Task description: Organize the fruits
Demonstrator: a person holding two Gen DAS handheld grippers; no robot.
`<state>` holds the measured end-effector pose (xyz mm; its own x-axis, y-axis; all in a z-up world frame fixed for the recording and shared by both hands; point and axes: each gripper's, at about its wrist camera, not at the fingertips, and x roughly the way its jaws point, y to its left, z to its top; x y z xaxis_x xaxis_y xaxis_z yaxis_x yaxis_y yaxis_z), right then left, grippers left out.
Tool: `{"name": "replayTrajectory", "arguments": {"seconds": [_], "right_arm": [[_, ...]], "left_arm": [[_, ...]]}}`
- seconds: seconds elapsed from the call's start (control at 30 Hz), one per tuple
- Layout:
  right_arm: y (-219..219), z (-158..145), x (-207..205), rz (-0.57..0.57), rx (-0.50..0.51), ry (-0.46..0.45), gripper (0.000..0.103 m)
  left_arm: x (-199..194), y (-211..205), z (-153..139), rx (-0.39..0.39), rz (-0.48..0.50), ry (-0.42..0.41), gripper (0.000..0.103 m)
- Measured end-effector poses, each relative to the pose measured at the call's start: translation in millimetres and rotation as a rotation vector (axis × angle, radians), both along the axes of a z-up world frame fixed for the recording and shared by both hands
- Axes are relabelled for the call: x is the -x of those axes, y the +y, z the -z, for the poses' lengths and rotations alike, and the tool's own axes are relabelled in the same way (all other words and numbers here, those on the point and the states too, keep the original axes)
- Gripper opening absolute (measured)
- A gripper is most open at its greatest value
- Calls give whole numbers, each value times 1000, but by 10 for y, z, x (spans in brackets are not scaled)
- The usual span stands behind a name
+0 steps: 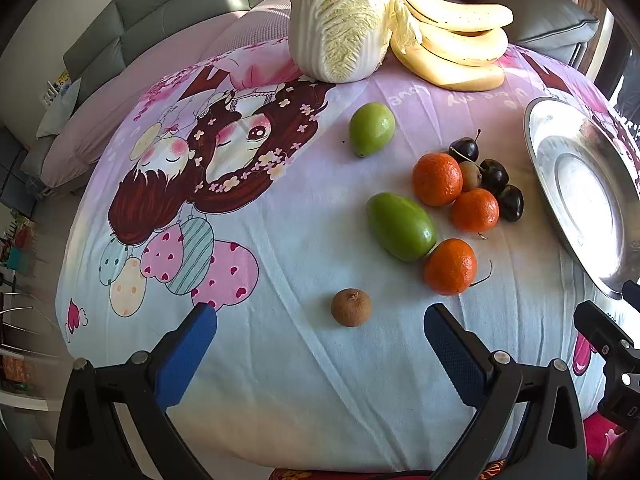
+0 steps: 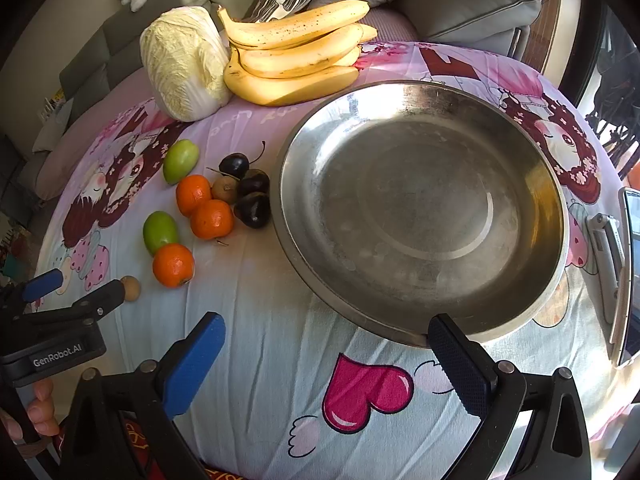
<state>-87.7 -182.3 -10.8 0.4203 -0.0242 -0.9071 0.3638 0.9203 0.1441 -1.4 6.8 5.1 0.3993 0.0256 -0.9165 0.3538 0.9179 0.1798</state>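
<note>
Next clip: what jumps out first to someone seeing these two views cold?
The big empty steel pan fills the right of the cartoon-print cloth. Left of it lies a loose cluster of three oranges, two green fruits and dark cherries. At the far edge, a napa cabbage sits beside a bunch of bananas. Both grippers, left and right, hover open and empty.

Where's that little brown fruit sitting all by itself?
In the left wrist view, the brown fruit lies on the tablecloth just ahead of the open left gripper, nearer than the nearest orange.
</note>
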Motion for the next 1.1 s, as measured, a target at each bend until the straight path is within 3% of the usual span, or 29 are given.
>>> {"name": "replayTrajectory", "arguments": {"seconds": [1.1], "right_arm": [[12, 4, 2, -5, 0, 3, 103]], "left_arm": [[-2, 25, 9, -3, -12, -1, 103]]}}
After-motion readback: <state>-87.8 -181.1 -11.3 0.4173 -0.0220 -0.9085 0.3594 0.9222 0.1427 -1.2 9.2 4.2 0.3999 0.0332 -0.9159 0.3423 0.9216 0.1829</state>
